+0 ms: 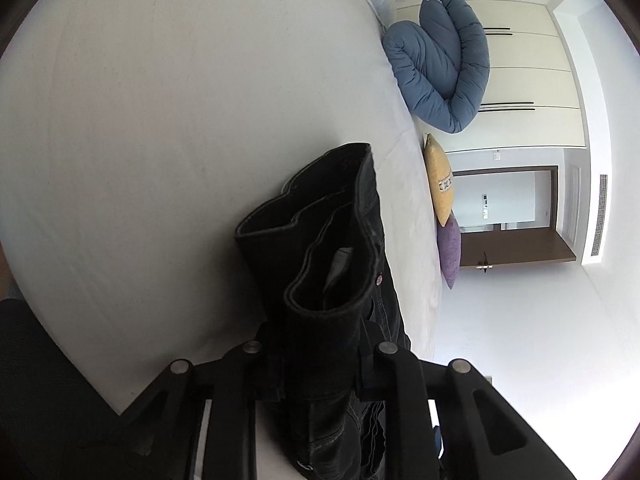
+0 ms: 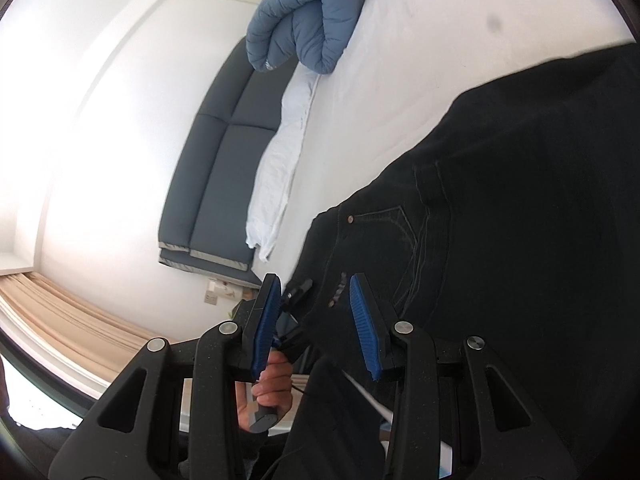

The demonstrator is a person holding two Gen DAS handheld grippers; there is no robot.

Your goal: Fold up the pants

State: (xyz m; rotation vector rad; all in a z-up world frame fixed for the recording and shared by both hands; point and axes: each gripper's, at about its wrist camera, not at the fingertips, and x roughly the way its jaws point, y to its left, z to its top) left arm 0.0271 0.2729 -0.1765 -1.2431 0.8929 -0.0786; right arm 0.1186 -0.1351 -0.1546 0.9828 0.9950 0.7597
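Left hand-held gripper clamps pants waistband.

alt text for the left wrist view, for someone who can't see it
The left gripper is clamped on the waistband of black pants, which stick up from its jaws above a white bed. Beyond the bed's edge lie a rolled blue duvet and yellow and purple cushions, with white wardrobes and a doorway behind.
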